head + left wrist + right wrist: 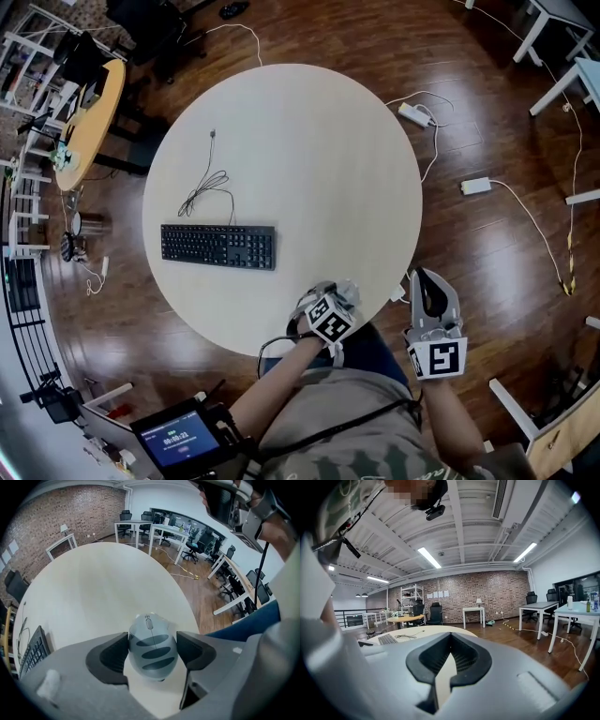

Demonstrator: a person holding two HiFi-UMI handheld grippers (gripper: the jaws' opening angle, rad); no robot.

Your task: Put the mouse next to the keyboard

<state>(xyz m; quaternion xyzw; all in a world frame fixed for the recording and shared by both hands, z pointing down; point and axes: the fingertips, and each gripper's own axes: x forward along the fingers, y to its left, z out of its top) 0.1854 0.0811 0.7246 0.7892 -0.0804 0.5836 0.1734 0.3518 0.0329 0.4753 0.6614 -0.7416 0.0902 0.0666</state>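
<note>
Right claw point(450, 638) closed, empty; beyond it a round table point(426, 630) bearing a keyboard point(387, 639).

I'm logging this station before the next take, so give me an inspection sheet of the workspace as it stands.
Surface: round table, pale top.
Job's things: mouse held at the table's near edge; keyboard lies apart, further left.
Clutter: nothing seen.
Grippers: left gripper fingers clamp the mouse; right gripper shut, empty, off the table.
Cables: keyboard cable coiled loosely behind the keyboard; power strip and leads on the floor.
Surroundings: wooden floor, desks, brick wall.
</note>
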